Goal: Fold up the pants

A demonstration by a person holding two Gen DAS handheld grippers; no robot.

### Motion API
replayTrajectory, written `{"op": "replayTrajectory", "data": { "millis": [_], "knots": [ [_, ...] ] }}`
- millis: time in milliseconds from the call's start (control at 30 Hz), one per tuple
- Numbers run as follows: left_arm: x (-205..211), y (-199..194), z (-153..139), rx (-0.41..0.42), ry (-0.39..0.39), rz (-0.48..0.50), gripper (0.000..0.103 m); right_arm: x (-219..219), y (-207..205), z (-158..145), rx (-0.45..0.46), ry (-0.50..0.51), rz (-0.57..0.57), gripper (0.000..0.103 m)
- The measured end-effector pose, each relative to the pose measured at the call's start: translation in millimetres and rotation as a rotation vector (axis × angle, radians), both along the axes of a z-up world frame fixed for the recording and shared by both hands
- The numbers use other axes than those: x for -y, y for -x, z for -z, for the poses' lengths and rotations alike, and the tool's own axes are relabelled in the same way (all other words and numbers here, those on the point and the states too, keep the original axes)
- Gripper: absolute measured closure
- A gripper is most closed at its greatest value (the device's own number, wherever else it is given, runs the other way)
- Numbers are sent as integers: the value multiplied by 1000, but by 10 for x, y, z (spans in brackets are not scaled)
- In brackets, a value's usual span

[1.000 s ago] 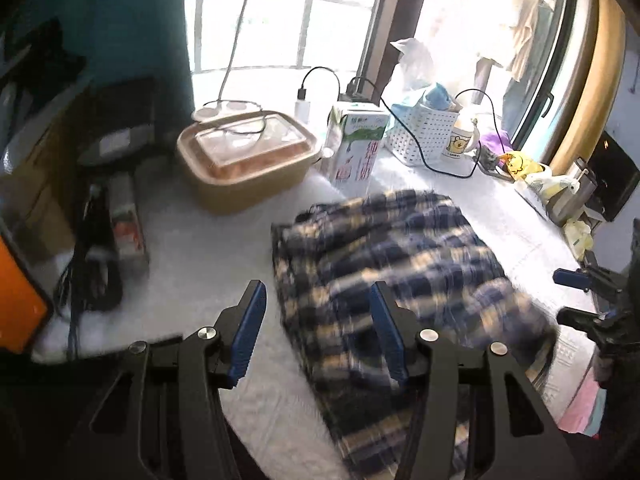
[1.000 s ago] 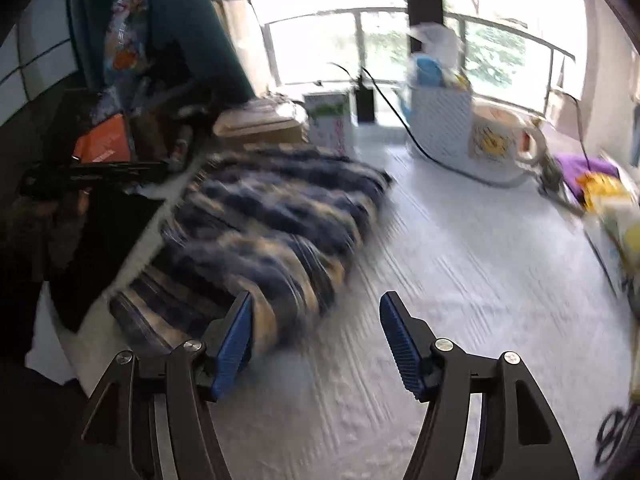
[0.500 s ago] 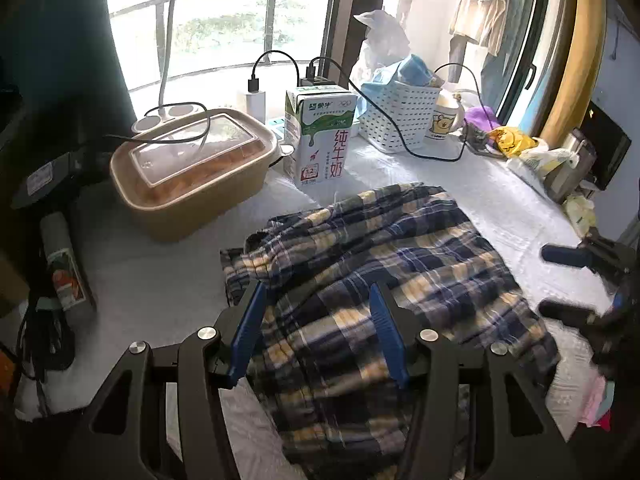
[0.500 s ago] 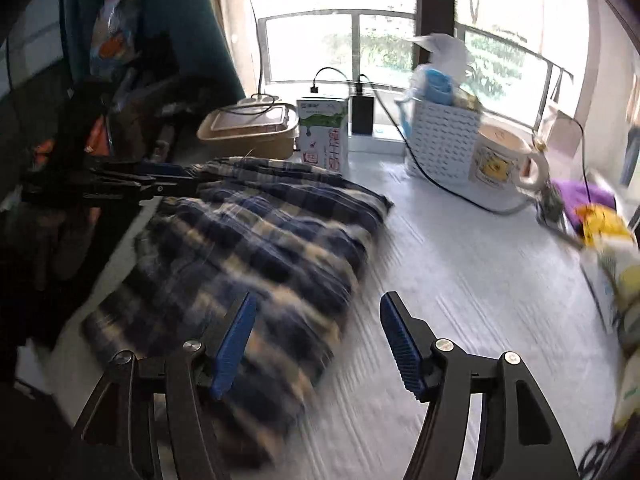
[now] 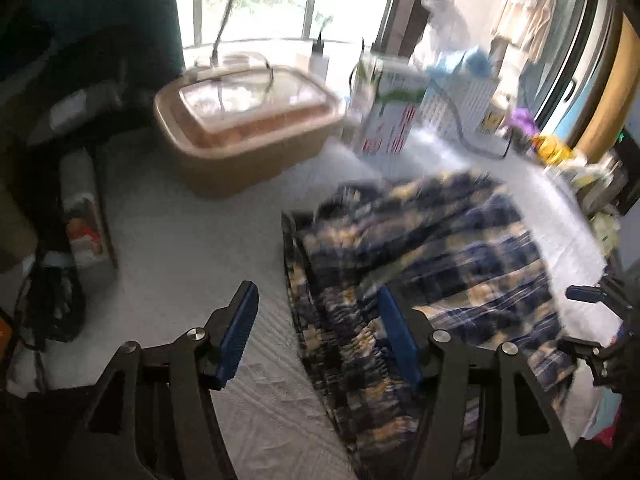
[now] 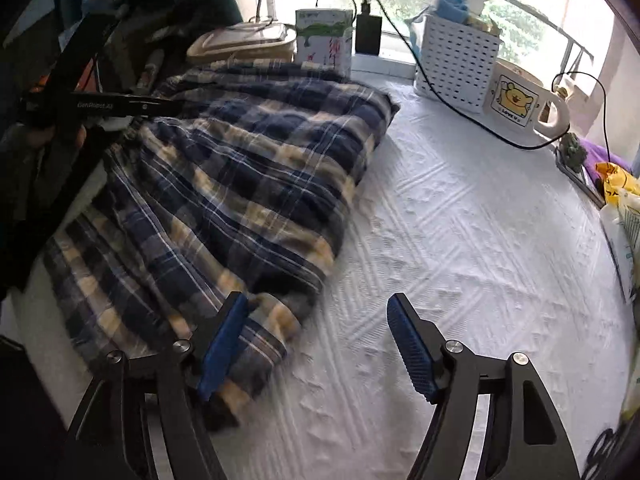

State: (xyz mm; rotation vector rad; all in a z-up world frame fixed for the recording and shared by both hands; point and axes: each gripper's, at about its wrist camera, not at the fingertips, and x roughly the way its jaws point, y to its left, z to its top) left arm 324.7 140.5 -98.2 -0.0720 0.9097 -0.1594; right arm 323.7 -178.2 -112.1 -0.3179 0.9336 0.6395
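Both my jaws have just been opening, and since a second ago the plaid pants [image 6: 240,184] have spread flatter over the white bench [image 6: 460,240]. My left gripper [image 5: 320,336] gapes over the pants' left edge, pads not pressing. My right gripper [image 6: 316,344] is agape too, its left pad over the near corner of the cloth, gripping nothing.
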Motion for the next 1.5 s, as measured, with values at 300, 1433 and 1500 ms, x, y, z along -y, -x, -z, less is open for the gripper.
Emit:
{"op": "replayTrajectory", "data": {
  "millis": [300,1433,1500],
  "knots": [
    [-166,-296,-37,7,86,-4,39,-197,-819,-300,143,-111,64,29],
    [-70,-550,368,-48,76,64,35,-211,-1523,39,22,-291,172,25],
    [-49,-557,374,-41,60,80,36,-256,-1560,119,-18,-327,155,25]
  ]
}}
